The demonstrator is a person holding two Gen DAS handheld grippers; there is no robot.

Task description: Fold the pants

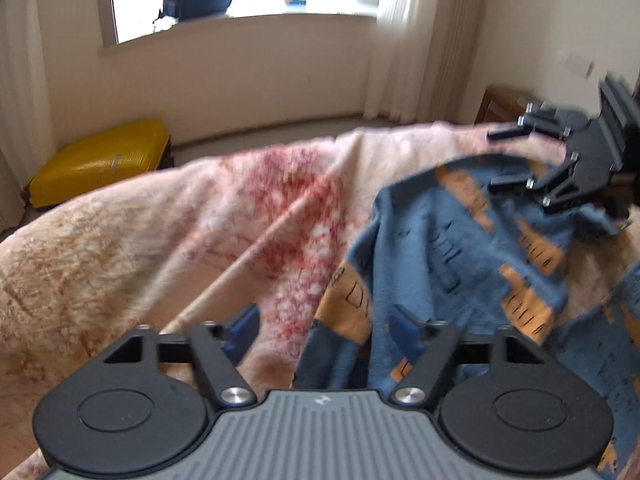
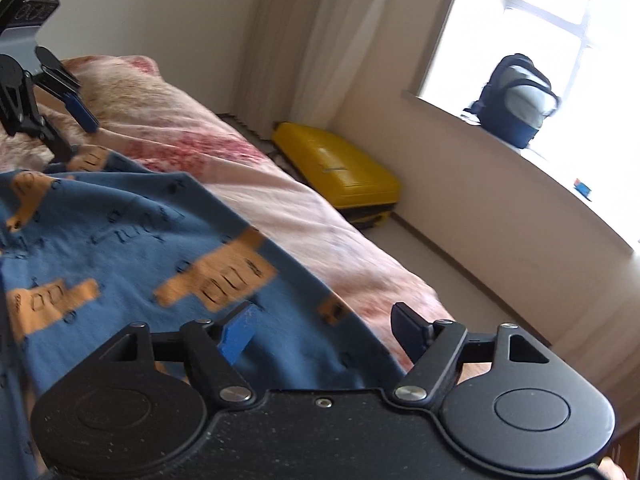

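Both claws stand apart and empty over the blue patterned pants (image 2: pixel 132 240) rumpled on the pink bedspread (image 1: pixel 160 224), the left gripper (image 1: pixel 320 330) at six o'clock, the right gripper (image 1: pixel 508 156) at two, so a fresh pinch on the cloth's edges seems due next.

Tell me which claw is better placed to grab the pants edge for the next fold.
Probably the right claw: it is open with the edge of the blue pants running between its fingers. The left claw, also open, sits over a bunched corner of the pants, half over the pink blanket.
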